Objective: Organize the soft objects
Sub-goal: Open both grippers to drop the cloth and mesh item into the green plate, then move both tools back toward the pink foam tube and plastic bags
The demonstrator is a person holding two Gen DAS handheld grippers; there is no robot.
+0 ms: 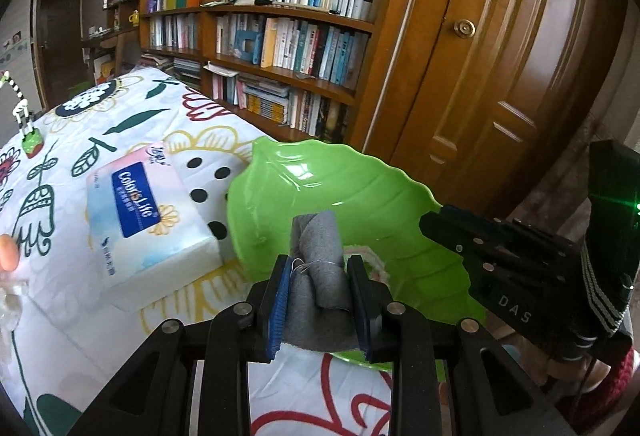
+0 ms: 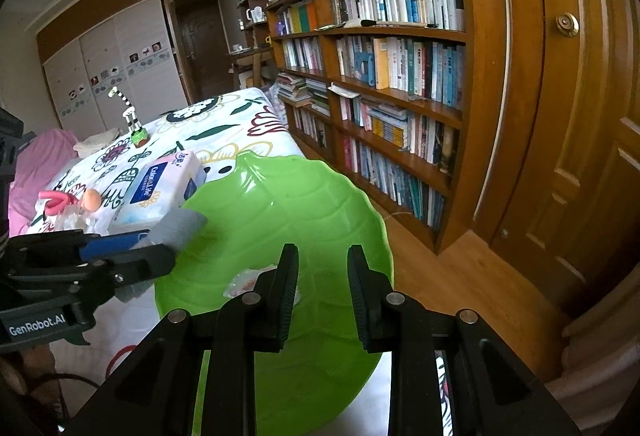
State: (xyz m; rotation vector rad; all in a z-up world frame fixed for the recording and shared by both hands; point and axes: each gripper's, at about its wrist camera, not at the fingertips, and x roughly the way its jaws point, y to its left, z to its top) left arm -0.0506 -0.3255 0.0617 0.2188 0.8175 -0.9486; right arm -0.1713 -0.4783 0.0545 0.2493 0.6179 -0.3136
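Note:
My left gripper (image 1: 320, 268) is shut on a grey cloth (image 1: 320, 256), a rolled piece of felt, held over the near rim of a green leaf-shaped plate (image 1: 340, 188) on the bed. The cloth (image 2: 180, 226) and left gripper (image 2: 132, 248) also show in the right wrist view, at the plate's left edge. My right gripper (image 2: 322, 260) is open and empty above the plate (image 2: 280, 212); its body (image 1: 500, 260) reaches in from the right in the left wrist view. A small pinkish-white soft item (image 2: 248, 280) lies in the plate.
A tissue pack (image 1: 148, 212) lies on the flowered bedspread (image 1: 100, 124) left of the plate. A striped giraffe toy (image 2: 130, 116) and a pink toy (image 2: 68, 200) sit farther back. A bookshelf (image 2: 400, 76) and wooden door (image 2: 568, 116) stand right of the bed.

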